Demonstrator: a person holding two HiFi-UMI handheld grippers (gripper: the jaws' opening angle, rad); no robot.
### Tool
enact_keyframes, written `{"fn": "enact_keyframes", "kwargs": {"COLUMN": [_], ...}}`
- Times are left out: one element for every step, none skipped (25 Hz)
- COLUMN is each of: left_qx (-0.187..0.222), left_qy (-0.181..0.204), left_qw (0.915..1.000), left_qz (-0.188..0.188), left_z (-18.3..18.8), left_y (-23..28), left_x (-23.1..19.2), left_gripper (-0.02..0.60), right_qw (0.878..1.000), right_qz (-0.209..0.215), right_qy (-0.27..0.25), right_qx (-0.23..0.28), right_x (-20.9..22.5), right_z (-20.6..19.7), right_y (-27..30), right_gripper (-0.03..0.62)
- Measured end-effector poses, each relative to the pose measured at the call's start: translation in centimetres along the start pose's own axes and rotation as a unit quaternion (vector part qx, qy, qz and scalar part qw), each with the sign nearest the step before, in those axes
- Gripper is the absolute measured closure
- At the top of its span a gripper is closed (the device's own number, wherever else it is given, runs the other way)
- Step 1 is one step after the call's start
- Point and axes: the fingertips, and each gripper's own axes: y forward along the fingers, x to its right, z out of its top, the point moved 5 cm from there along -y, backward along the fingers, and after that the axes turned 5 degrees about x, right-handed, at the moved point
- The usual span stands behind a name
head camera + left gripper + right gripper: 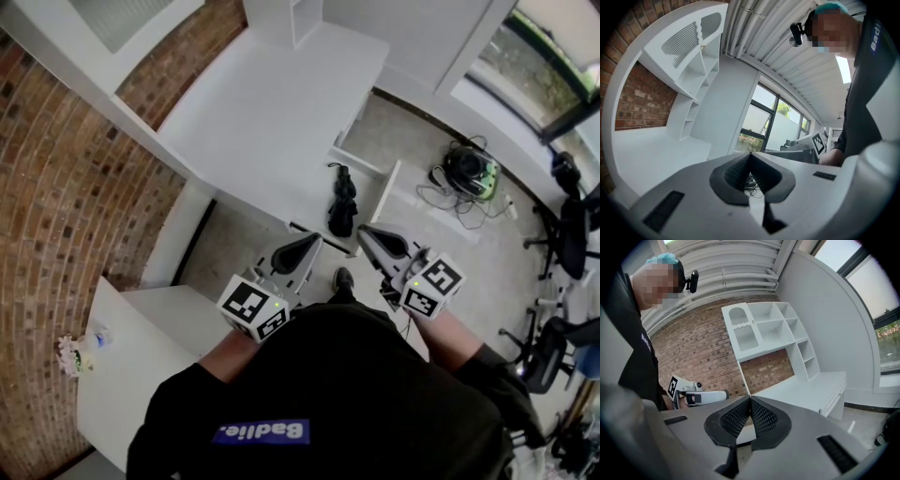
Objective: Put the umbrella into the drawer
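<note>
Left gripper (305, 246): jaws together, pads meeting tip to tip, nothing between them. Right gripper (372, 236): the same, closed and empty. The person holds both roughly level in front of the body.

Umbrella (342, 202): black, folded, lying just ahead of both sets of jaws and between the two lines they point along, touched by neither. It appears to rest inside the pulled-out drawer (389, 192) at the front of the white desk (272, 112). I cannot be sure it is not on the desk edge.

Judgement: the placing looks done and the hands are free. If so, the next move is a closed-jaw push on the drawer front, kept square so that it slides in without jamming on the umbrella.
</note>
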Motion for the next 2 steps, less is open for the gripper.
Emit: {"fn": "enact_keyframes", "kwargs": {"left_qx": [0.000, 0.000], "left_qy": [0.000, 0.001], "left_qw": [1.0000, 1.0000], "left_qz": [0.000, 0.001], "left_z": [-0.02, -0.04], "left_y": [-0.05, -0.10], "left_x": [0.02, 0.05], "left_gripper": [0.580, 0.580], "right_qw": [1.000, 1.000], "right_qz": [0.000, 0.000], "right_qy": [0.000, 0.001], "right_qx": [-0.001, -0.001], "right_x": [-0.04, -0.08], "right_z": [-0.09, -0.19], "right_y": [-0.05, -0.09], "right_gripper": [0.563, 0.563]}}
